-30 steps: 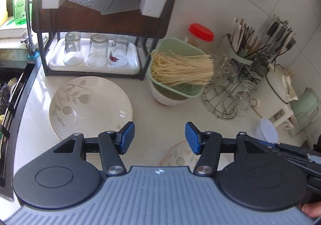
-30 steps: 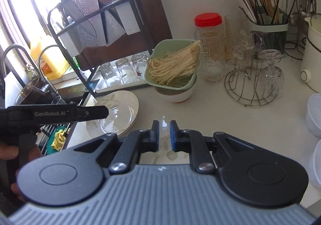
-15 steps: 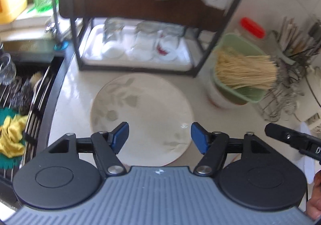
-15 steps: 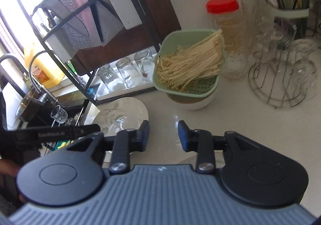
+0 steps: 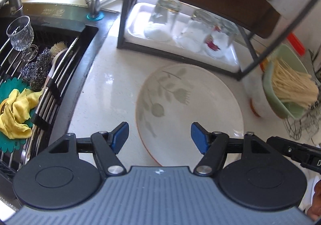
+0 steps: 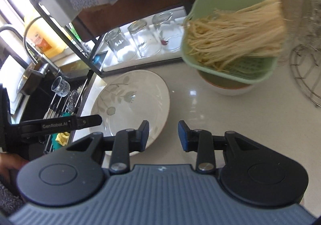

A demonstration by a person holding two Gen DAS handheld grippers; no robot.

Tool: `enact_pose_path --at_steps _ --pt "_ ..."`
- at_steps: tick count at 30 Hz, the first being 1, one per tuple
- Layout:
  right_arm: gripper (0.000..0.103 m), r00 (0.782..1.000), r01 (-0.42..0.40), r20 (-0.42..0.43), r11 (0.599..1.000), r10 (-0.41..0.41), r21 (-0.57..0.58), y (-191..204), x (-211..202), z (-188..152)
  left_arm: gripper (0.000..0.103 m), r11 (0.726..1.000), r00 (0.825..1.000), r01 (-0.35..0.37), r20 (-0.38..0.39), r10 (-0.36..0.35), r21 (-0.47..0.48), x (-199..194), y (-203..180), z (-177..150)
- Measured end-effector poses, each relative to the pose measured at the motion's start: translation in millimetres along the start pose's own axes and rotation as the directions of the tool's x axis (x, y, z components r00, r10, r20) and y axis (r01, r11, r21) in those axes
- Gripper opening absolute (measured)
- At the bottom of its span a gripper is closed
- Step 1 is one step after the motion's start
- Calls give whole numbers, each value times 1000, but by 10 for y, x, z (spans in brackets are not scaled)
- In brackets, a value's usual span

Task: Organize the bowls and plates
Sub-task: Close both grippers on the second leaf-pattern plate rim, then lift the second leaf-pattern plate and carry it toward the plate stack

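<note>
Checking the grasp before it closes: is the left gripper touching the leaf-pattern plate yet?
Apart. In the left wrist view the left gripper stands open over the leaf-pattern plate; both blue pads hang clear of its rim, nothing pinched.

Both wrist views downward, sharing plate (image 5: 190, 104)

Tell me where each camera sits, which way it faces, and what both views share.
Left wrist: on the left gripper, angled down at the leaf-patterned plate and sink rack; its open blue-padded fingers and the other gripper's tip show.
Right wrist: on the right gripper, angled down at the countertop and noodle strainer; open fingers, left gripper alongside.
Shared: plate, glasses, strainer.
</note>
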State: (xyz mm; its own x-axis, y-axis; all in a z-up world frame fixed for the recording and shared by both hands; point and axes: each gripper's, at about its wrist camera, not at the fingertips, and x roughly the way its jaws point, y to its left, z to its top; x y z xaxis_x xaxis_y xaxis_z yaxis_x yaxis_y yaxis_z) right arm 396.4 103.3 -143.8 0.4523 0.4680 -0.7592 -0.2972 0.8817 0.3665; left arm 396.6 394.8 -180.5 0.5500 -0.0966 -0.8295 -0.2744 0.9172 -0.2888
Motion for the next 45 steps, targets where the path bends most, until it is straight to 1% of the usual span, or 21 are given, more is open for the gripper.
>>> enact_pose_path --at_steps 3,5,6,7,8,9,10,12,15,19,22,25,28,30,32,36,38,45 --pt "35 1000 -7 -19 1000 7 11 14 149 70 71 1000 1000 17 -9 -17 -8 71 59 81" --pt "33 1000 -12 -21 1000 13 23 22 238 107 67 1000 1000 12 -13 -12 9 117 72 121" --pt "30 1000 -10 -26 1000 11 28 29 279 119 61 1000 1000 7 -16 -7 23 139 64 136" --pt "29 999 -10 -35 999 11 32 33 322 132 58 999 1000 9 -18 -9 35 159 60 151" --pt "28 999 -8 -42 999 10 35 36 356 142 57 999 1000 18 -22 -17 42 178 61 166" --pt "28 999 -3 -46 999 5 34 38 385 147 54 999 999 29 -33 -28 40 206 72 189" --pt "28 999 8 -51 999 -6 33 35 417 154 51 999 998 37 -45 -36 28 233 94 219" --pt "24 998 21 -59 999 -19 38 12 472 165 48 998 997 59 -43 -59 -8 261 157 287" --pt "24 997 17 -72 998 -14 53 -23 542 171 45 998 997 59 -40 -60 -34 305 200 352" --pt "24 996 38 -78 999 -36 24 15 601 208 40 995 996 70 -56 -73 -66 386 238 392" --pt "24 996 31 -86 999 -28 36 -12 640 224 39 995 995 73 -57 -77 -70 427 239 401" --pt "24 995 28 -92 999 -26 21 -6 688 219 37 994 996 71 -46 -75 -83 429 252 406" --pt "24 996 20 -89 1000 -19 8 2 704 217 37 996 996 63 -58 -66 -60 422 237 411" --pt "25 996 11 -90 1000 -9 17 -20 691 217 37 995 994 77 -75 -82 -64 415 271 409" --pt "25 997 -3 -82 1000 5 21 -27 658 211 37 990 991 92 -91 -101 -104 392 318 389" --pt "25 998 9 -67 1000 -7 26 -14 539 195 37 983 981 136 -120 -151 -125 263 308 342" --pt "25 998 22 -55 999 -21 31 -4 444 173 37 978 978 157 -112 -173 -139 166 289 324" --pt "25 999 37 -22 998 -36 50 13 121 36 37 969 973 207 -78 -219 -135 -161 183 292"
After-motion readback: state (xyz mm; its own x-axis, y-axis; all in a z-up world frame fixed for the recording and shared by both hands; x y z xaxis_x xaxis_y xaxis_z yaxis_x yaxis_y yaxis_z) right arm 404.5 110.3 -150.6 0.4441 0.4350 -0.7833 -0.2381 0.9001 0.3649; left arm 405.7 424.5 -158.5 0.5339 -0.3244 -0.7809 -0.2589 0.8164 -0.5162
